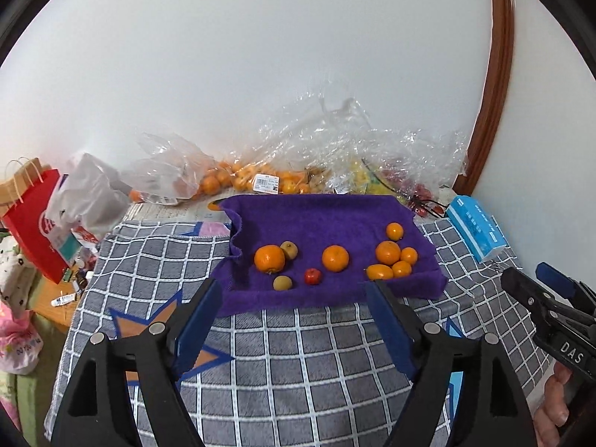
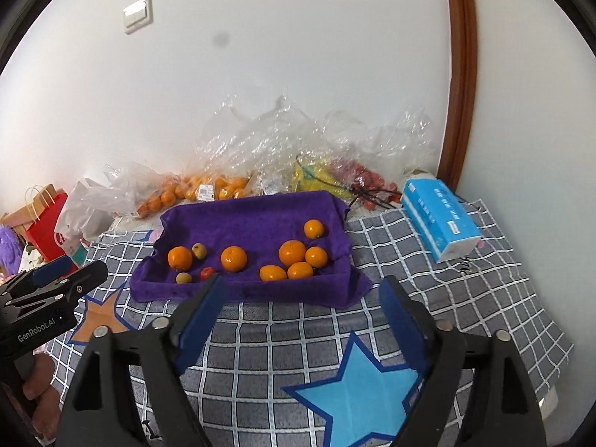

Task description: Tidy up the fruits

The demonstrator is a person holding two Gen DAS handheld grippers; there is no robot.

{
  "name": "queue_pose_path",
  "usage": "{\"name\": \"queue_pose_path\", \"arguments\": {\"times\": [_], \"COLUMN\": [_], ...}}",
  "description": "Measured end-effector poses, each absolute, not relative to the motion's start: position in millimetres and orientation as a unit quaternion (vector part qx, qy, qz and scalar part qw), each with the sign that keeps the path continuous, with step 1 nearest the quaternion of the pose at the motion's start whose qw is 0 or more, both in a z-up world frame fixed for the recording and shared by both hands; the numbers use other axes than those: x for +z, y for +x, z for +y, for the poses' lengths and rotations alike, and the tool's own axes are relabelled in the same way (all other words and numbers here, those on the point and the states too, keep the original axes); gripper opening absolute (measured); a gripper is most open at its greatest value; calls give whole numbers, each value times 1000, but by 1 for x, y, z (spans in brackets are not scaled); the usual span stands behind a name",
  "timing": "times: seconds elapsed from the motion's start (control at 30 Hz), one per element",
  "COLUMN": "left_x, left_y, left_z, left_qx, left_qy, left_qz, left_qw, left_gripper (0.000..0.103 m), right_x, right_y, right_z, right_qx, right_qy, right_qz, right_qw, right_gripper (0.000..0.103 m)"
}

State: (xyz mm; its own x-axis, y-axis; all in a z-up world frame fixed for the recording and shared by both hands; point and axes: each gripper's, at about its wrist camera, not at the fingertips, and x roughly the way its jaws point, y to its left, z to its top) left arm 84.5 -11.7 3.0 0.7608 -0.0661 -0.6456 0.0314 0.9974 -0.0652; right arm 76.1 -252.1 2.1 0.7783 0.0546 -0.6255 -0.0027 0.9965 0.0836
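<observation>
Five oranges [image 1: 394, 259] clustered rightward

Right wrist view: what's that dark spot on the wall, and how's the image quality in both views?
Right wrist view: a soft grey smudge on the white wall, absent in the left wrist view, so likely lens dirt. Both views: strong fisheye bending, black corners, even soft light. Left wrist view: glare on the plastic bags; the oranges look sharp.

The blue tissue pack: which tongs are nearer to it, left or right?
Right. The right tongs hover open just left of the tissue pack; the left tongs hover open farther left, before the purple towel.
</observation>
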Motion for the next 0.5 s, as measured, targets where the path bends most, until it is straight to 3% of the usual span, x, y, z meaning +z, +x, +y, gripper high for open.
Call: {"name": "queue_pose_path", "arguments": {"times": [0.5], "left_x": [16], "left_y": [50], "left_z": [-18], "left_qx": [-21], "left_qy": [-24], "left_qz": [322], "left_qw": [946], "left_gripper": [81], "right_x": [11], "right_y": [42], "right_z": [-254], "right_qx": [12], "right_qy": [29], "right_qz": [324], "right_qw": [946], "right_gripper": [94]}}
